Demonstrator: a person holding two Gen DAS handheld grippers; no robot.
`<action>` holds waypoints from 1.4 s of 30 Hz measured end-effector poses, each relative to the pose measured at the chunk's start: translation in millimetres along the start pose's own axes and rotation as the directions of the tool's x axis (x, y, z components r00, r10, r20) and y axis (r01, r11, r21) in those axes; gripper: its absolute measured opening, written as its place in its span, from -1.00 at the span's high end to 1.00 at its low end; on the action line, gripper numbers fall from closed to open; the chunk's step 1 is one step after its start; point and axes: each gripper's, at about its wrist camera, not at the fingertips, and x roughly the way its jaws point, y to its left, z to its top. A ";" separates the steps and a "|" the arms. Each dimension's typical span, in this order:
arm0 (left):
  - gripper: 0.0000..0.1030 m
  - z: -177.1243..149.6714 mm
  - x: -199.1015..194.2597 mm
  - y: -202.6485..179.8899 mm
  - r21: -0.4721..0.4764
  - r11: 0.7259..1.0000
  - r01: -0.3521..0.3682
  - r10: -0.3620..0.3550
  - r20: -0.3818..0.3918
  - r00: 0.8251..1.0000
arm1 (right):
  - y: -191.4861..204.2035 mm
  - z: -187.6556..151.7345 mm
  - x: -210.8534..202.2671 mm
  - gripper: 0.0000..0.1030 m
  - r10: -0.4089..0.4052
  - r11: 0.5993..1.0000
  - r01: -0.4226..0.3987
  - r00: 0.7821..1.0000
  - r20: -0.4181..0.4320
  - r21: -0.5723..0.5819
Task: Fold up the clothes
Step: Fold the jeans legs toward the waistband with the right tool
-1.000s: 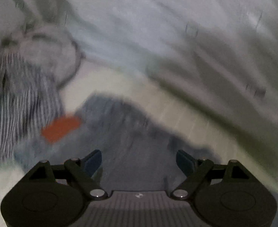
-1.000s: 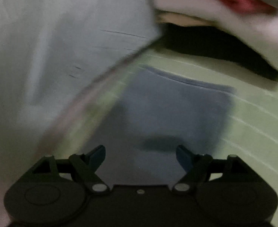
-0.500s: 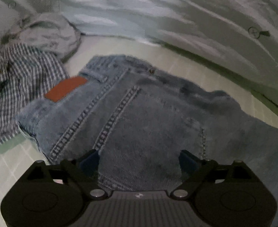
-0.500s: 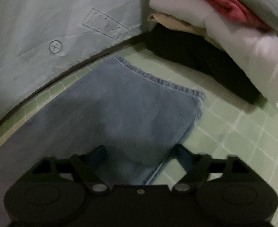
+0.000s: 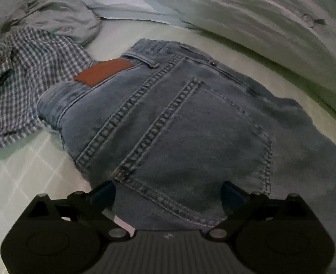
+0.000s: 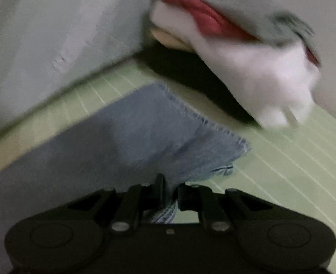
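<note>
Jeans (image 5: 179, 123): one; right tool (image 6: 169, 191) pinching hem.

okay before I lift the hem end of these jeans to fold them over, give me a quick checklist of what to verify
1. Right gripper shut on the jeans near the hem: ok.
2. Left gripper gripping: not ok, fingers open over the back pocket.
3. Waist end flat on the green mat: ok.
4. Landing area clear: not ok, checked shirt touches the waistband.
5. Folded pile clear of the hem: ok, apart.
6. Grip depth on the cloth: cannot tell.
</note>
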 end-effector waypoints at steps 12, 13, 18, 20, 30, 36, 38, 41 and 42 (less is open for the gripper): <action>-0.92 -4.8 -39.1 -50.2 0.041 0.987 0.153 -0.156 0.072 0.985 | 12.1 -29.3 -56.8 -0.55 -0.047 0.996 0.048 0.999 0.020 -0.073; -0.92 -6.0 -41.1 -62.1 0.083 0.983 0.163 -0.169 0.071 0.983 | 19.2 -32.3 -59.9 -0.57 -0.027 0.997 0.028 0.999 0.016 -0.077; -0.92 -28.6 -48.4 -110.9 0.270 0.946 0.179 -0.201 0.059 0.978 | 42.6 -57.4 -80.4 -0.58 0.074 0.991 -0.075 0.997 -0.016 -0.108; -0.92 -41.7 -50.5 -116.5 0.294 0.938 0.182 -0.204 0.046 0.978 | 47.3 -68.6 -89.7 -0.59 0.099 0.985 -0.102 0.995 -0.023 -0.137; -0.97 -92.7 -37.6 -111.5 0.353 0.932 0.082 -0.089 0.003 0.996 | 57.4 -105.9 -103.0 -0.62 0.154 0.955 -0.174 0.983 -0.099 -0.240; -0.98 -91.8 -49.6 -84.7 0.236 0.961 0.147 -0.153 0.009 0.988 | 57.4 -114.9 -105.4 -0.80 0.165 0.944 -0.190 0.980 -0.112 -0.271; -0.98 -83.9 -54.4 -63.7 0.110 0.971 0.214 -0.219 0.031 0.975 | 57.3 -118.4 -105.1 -0.88 0.168 0.940 -0.194 0.979 -0.116 -0.280; -0.98 -71.2 -60.2 -25.4 -0.105 0.946 0.307 -0.299 0.091 0.950 | 57.9 -125.6 -102.6 -0.92 0.168 0.939 -0.198 0.978 -0.126 -0.283; -0.98 -67.2 -61.6 -12.1 -0.170 0.929 0.328 -0.312 0.113 0.943 | 58.1 -127.9 -101.3 -0.93 0.167 0.939 -0.199 0.977 -0.132 -0.282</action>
